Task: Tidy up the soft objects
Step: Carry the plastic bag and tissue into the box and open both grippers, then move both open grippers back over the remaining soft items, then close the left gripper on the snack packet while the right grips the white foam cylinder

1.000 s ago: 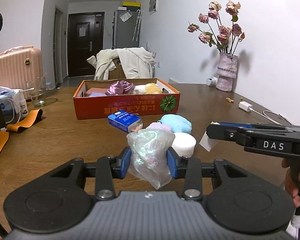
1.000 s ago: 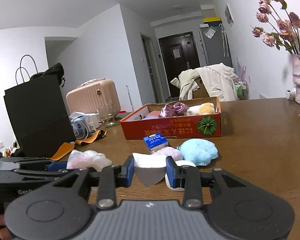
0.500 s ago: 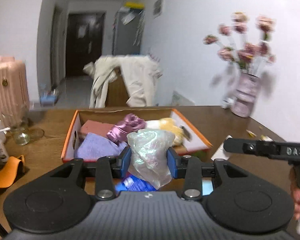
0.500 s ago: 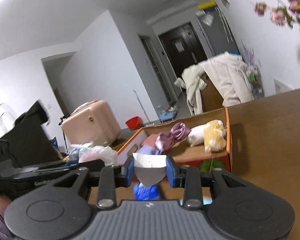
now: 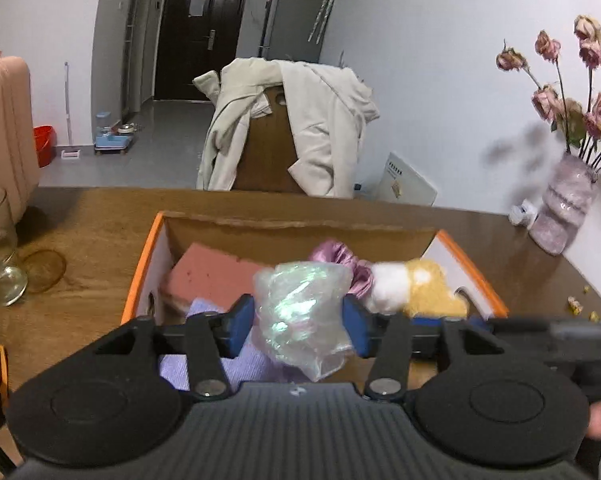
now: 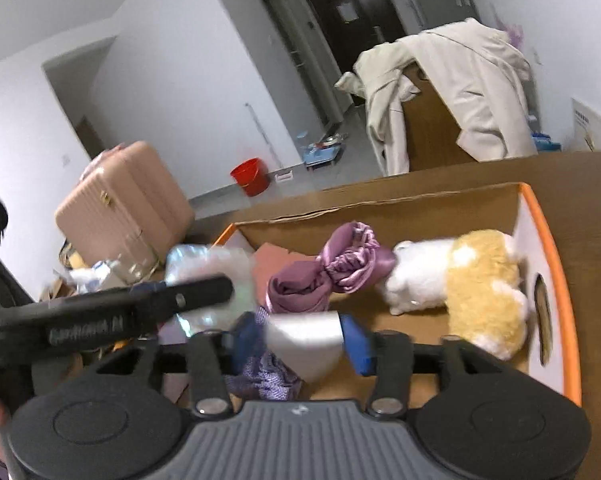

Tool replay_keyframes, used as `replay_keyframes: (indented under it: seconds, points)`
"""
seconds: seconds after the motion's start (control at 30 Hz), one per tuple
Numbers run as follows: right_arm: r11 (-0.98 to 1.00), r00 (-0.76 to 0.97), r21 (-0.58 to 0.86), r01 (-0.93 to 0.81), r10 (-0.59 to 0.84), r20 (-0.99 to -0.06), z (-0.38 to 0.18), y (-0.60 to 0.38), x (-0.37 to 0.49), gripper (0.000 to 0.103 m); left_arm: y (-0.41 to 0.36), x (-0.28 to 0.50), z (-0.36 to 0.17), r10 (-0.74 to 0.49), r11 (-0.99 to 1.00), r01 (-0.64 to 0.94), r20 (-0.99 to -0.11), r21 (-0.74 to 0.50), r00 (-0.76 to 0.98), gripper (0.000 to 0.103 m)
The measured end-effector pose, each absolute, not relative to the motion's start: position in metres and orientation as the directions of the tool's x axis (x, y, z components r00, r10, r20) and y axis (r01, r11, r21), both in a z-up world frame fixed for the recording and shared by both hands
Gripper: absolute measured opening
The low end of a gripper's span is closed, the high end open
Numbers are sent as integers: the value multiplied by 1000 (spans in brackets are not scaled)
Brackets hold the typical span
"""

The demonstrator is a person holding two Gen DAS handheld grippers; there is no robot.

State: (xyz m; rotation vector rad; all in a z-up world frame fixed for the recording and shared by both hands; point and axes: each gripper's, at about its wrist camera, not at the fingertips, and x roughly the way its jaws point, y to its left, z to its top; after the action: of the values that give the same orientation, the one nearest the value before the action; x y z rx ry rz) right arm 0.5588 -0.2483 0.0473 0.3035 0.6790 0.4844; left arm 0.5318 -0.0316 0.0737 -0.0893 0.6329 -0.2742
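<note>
Crinkled iridescent plastic bag (image 5: 300,312) — pinched between the blue pads of the left claw (image 5: 299,320), held above the near end of the orange-rimmed cardboard box (image 5: 140,276). White folded tissue (image 6: 304,340) clamped in the right claw (image 6: 305,340), also over the box's near end, just right of the bag. Inside the box: pink foam block (image 5: 208,276) at the left, lavender cloth (image 5: 204,312) in front of it, purple satin scrunchie (image 6: 332,268) mid-box, white-and-yellow plush toy (image 6: 468,280) against the right wall. Box resting on the wooden bench (image 5: 84,224) — glass jar (image 5: 0,264) well left of the box, vase of dried roses (image 5: 560,208) to its right.
</note>
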Motion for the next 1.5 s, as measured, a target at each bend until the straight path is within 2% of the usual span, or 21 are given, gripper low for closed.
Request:
replay_keyframes:
  seconds: [0.03, 0.2, 0.33, 0.57, 0.83, 0.93, 1.1, 1.2, 1.37, 1.5]
  points:
    - [859, 688, 398, -321, 501, -525, 48, -248, 556, 65, -29, 530, 69, -273, 962, 226, -572, -154, 773, 64]
    - [883, 720, 382, -272, 450, -528, 53, -261, 549, 66, -24, 523, 67, -260, 965, 218, -589, -143, 765, 70]
    - [897, 753, 350, -268, 422, -505, 77, -276, 520, 68, -21, 498, 91, -271, 962, 249, -538, -116, 798, 81]
    - [930, 805, 223, -292, 365, -467, 113, -294, 445, 69, -17, 424, 129, -226, 971, 238, -464, -35, 857, 83]
    - [940, 860, 144, -310, 342, -380, 120, -306, 325, 71, -18, 295, 130, -208, 966, 246, -328, 79, 922, 96]
    - [940, 871, 120, -319, 341, -353, 110, -304, 281, 79, -17, 252, 117, -200, 970, 234, -325, 69, 924, 96]
    - [932, 870, 162, -324, 361, -335, 85, -299, 212, 81, -11, 196, 89, -183, 981, 191, -373, -14, 910, 96]
    - [927, 867, 201, -316, 369, -336, 64, -297, 180, 82, -13, 170, 71, -164, 985, 171, -407, -18, 899, 96]
    - [939, 854, 190, -288, 341, -392, 43, -293, 158, 82, -14, 162, 59, -159, 985, 171, -441, -13, 883, 95]
    - [939, 858, 196, -281, 338, -388, 40, -292, 154, 82, -15, 170, 53, -152, 987, 156, -459, -29, 876, 87]
